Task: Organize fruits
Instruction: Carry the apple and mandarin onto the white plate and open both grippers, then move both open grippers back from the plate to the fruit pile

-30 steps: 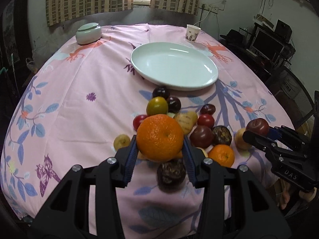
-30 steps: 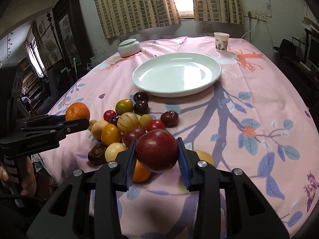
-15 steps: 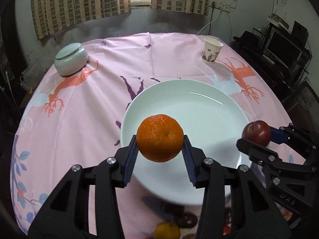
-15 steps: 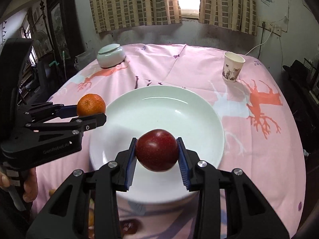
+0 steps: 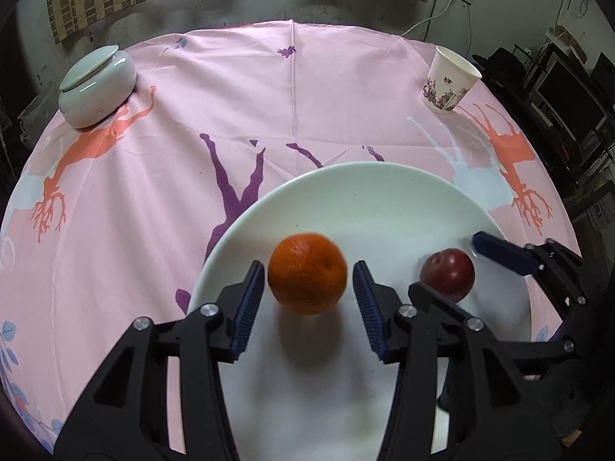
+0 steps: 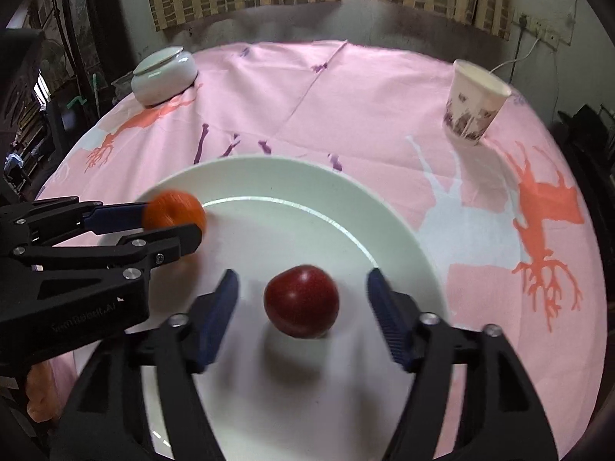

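Both my grippers' jaws are opening, wide of the orange (image 5: 306, 273) and plum (image 6: 301, 301) over the plate (image 5: 384, 192); I should withdraw straight back, nudging neither toward the rim.

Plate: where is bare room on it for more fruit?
The plate is bare on its far half, toward the paper cup. The near half is crowded: orange and red fruit, each between opening jaws.

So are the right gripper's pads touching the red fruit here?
Apart. The right wrist view shows plate on both sides of the red fruit as the right gripper opens its jaws over the white plate.
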Demonstrator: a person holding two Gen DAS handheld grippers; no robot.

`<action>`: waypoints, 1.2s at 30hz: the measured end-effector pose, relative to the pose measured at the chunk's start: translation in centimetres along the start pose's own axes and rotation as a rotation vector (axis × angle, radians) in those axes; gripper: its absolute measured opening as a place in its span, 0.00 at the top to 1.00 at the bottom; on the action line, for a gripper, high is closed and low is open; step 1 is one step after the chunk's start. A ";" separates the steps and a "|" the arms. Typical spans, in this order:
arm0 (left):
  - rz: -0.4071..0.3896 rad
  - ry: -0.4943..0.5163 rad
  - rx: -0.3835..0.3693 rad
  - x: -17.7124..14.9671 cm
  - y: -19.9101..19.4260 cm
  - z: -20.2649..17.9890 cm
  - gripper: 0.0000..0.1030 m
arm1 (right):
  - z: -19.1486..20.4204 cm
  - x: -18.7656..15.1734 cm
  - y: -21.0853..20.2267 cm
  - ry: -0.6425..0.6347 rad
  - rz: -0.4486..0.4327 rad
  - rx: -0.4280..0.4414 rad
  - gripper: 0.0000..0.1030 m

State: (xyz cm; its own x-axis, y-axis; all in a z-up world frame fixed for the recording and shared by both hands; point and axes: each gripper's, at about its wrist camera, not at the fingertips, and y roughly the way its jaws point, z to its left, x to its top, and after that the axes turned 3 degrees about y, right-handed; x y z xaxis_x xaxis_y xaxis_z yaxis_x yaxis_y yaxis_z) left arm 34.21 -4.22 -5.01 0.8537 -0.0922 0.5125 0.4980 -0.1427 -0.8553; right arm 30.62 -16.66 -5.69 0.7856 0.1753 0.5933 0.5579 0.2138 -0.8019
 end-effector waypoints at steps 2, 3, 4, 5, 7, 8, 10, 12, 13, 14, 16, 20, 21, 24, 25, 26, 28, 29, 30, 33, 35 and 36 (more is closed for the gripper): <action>-0.017 -0.008 -0.003 0.2 -0.9 0.1 0.39 | 0.0 0.3 -1.3 -0.008 -0.048 -0.019 0.14; -0.022 -0.007 -0.004 0.2 -1.6 0.2 0.39 | -0.1 0.5 -1.9 -0.007 -0.051 -0.013 0.14; -0.029 -0.003 -0.004 0.0 -2.6 0.2 0.39 | -0.1 0.4 -2.9 -0.004 -0.053 -0.004 0.14; -0.046 0.003 -0.002 -0.3 -3.9 0.3 0.39 | -0.1 0.3 -3.9 -0.004 -0.059 0.003 0.14; -0.104 0.010 0.008 -1.7 -7.6 0.6 0.30 | 0.1 -0.6 -6.7 -0.009 -0.084 0.007 0.04; -0.138 0.008 0.011 -2.7 -9.6 1.0 0.19 | 0.3 -1.5 -8.3 -0.012 -0.099 0.004 0.01; -0.202 0.016 0.020 -5.8 -13.5 1.5 0.08 | 0.8 -4.2 -11.4 -0.017 -0.118 0.013 0.01; -0.239 0.032 0.059 -9.5 -16.1 1.8 0.05 | 1.6 -7.8 -13.8 -0.026 -0.115 0.047 0.01; -0.248 0.036 0.072 -11.5 -16.9 1.9 0.04 | 2.1 -9.7 -14.8 -0.037 -0.121 0.053 0.01; -0.245 0.034 0.078 -13.6 -17.4 2.2 0.04 | 2.7 -11.9 -16.0 -0.048 -0.134 0.041 0.01; -0.229 0.010 0.061 -17.8 -17.7 2.8 0.04 | 3.5 -16.1 -18.0 -0.056 -0.155 -0.012 0.01; -0.202 -0.078 0.050 -25.2 -17.0 4.2 0.04 | 4.0 -22.9 -20.3 0.026 -0.165 -0.032 0.01; -0.193 -0.081 0.052 -26.4 -16.9 4.3 0.04 | 3.8 -24.0 -20.4 0.068 -0.160 -0.030 0.01; -0.187 -0.067 0.050 -28.7 -17.2 4.6 0.04 | 3.2 -25.5 -20.1 0.137 -0.120 -0.002 0.01; -0.186 -0.064 0.056 -29.1 -17.4 4.6 0.04 | 3.2 -25.6 -19.9 0.137 -0.114 -0.011 0.01; -0.183 -0.065 0.063 -29.3 -17.5 4.7 0.04 | 3.2 -25.6 -19.6 0.137 -0.110 -0.032 0.01; -0.181 -0.078 0.067 -29.7 -17.6 5.0 0.04 | 3.5 -25.6 -19.0 0.129 -0.110 -0.061 0.01; -0.179 -0.086 0.069 -29.7 -17.7 5.1 0.04 | 3.6 -25.5 -18.5 0.121 -0.105 -0.079 0.01; -0.175 -0.090 0.072 -29.9 -17.7 5.2 0.04 | 3.7 -25.4 -17.9 0.109 -0.093 -0.099 0.01; -0.158 -0.099 0.081 -30.2 -17.7 5.6 0.04 | 3.5 -25.5 -16.3 0.096 -0.051 -0.093 0.28; -0.147 -0.104 0.077 -30.3 -17.5 5.8 0.04 | 3.5 -25.5 -15.3 0.100 -0.026 -0.061 0.38; -0.143 -0.103 0.072 -30.4 -17.5 5.7 0.04 | 3.4 -25.5 -14.7 0.100 -0.012 -0.059 0.46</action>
State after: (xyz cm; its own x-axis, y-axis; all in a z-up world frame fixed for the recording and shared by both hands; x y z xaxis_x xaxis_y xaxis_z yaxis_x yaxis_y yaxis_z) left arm 0.42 6.74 -6.09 0.7830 0.0260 0.6215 0.6215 -0.0759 -0.7797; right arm 1.47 -20.97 -8.73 0.8001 0.0760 0.5950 0.5796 0.1579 -0.7995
